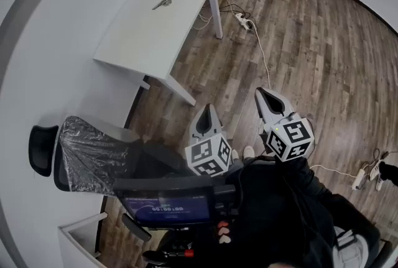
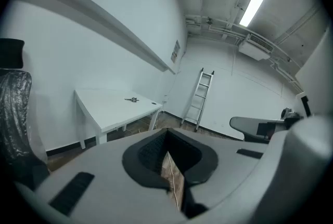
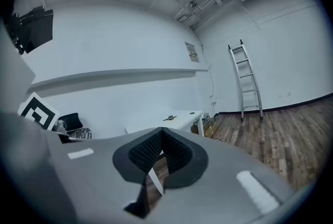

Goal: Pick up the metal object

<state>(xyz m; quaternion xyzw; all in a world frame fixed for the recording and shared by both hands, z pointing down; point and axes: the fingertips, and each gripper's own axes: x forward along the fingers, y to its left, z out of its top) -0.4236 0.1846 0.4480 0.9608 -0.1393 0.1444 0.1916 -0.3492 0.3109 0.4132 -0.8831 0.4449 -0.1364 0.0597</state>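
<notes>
While left hand-held gripper (image 1: 208,107), right hand-held gripper (image 1: 260,92) closed, metal object (image 1: 163,1) on table (image 1: 140,33).

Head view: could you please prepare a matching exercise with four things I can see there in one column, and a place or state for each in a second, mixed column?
Things:
1. metal object
2. power strip
3. chair
4. screen

Places or states:
A. on the wooden floor, beside a table leg
B. lit blue, near the bottom edge of the picture
C. on top of the white table
D. its back wrapped in shiny film

Right pairs: 1-C, 2-A, 3-D, 4-B
</notes>
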